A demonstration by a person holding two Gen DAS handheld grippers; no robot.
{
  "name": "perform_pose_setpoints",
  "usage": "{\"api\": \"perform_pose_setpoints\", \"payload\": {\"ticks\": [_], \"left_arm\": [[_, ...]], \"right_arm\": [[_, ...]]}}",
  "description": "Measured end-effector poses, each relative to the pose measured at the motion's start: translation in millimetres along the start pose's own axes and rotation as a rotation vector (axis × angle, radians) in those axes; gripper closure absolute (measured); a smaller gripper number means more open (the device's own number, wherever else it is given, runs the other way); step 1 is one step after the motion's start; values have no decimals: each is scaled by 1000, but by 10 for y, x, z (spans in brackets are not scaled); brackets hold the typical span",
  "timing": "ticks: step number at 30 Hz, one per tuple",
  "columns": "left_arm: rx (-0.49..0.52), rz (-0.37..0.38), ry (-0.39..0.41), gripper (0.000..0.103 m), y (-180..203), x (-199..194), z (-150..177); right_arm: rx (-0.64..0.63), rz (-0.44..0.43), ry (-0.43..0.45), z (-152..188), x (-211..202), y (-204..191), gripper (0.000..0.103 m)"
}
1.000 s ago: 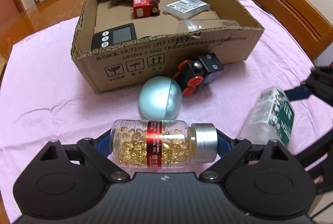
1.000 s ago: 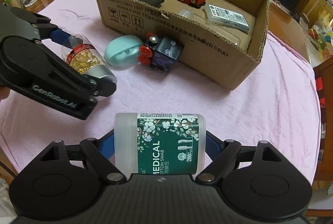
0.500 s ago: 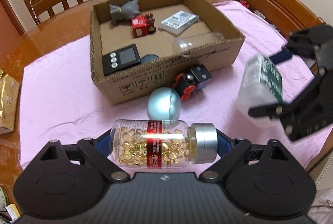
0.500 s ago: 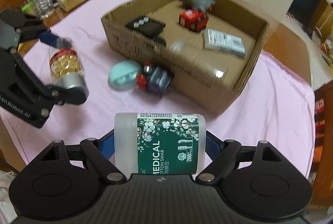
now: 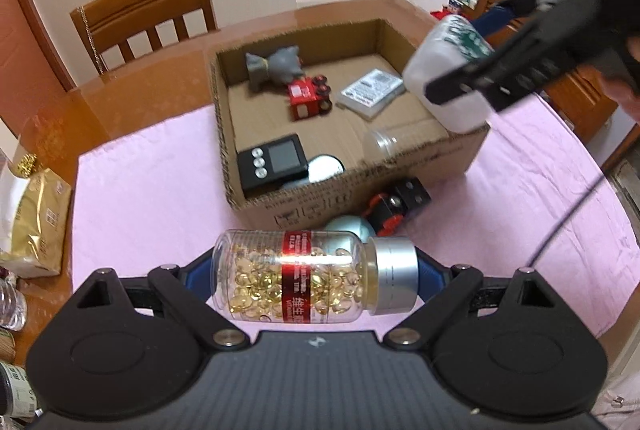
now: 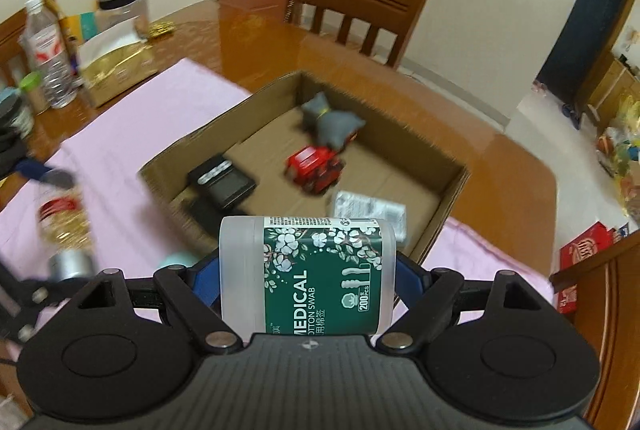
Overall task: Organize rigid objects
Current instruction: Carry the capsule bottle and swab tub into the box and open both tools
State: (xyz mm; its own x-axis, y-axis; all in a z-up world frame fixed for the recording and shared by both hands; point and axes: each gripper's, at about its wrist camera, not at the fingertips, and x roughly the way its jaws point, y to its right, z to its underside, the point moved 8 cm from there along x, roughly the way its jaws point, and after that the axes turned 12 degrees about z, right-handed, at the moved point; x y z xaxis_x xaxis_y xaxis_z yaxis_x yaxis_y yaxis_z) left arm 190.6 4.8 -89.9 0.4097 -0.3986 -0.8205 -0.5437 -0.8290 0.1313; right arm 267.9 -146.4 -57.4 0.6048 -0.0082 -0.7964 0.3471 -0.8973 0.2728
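clear plastic capsule bottle (image 5: pixel 304 276), stiff, smooth, likely light, hangs above the pink cloth (image 5: pixel 152 170), clamped end to end by the left gripper (image 5: pixel 314 272). right gripper (image 6: pixel 308 270) pinches the cotton swab tub (image 6: pixel 308 270) over the cardboard box (image 6: pixel 452 198).

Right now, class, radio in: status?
Left hand-held gripper shut on clear capsule bottle. Right hand-held gripper shut on green-labelled swab tub, above brown cardboard box. Path unobstructed.
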Motion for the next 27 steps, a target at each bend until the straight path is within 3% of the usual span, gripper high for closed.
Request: {"api": "perform_pose_setpoints", "payload": {"ticks": [18,22,27], "left_arm": [[-20,-55,42,10,-236,-68,-110],[-23,-66,48,10,-286,-68,-172],[-16,-71,62,10,-317,-56,-296]], "right_arm": [[-5,126,-134,-552,1286,348,16],[5,138,-126,-607,1390,373,13],[42,124,-100,-598,1301,429,3]]}}
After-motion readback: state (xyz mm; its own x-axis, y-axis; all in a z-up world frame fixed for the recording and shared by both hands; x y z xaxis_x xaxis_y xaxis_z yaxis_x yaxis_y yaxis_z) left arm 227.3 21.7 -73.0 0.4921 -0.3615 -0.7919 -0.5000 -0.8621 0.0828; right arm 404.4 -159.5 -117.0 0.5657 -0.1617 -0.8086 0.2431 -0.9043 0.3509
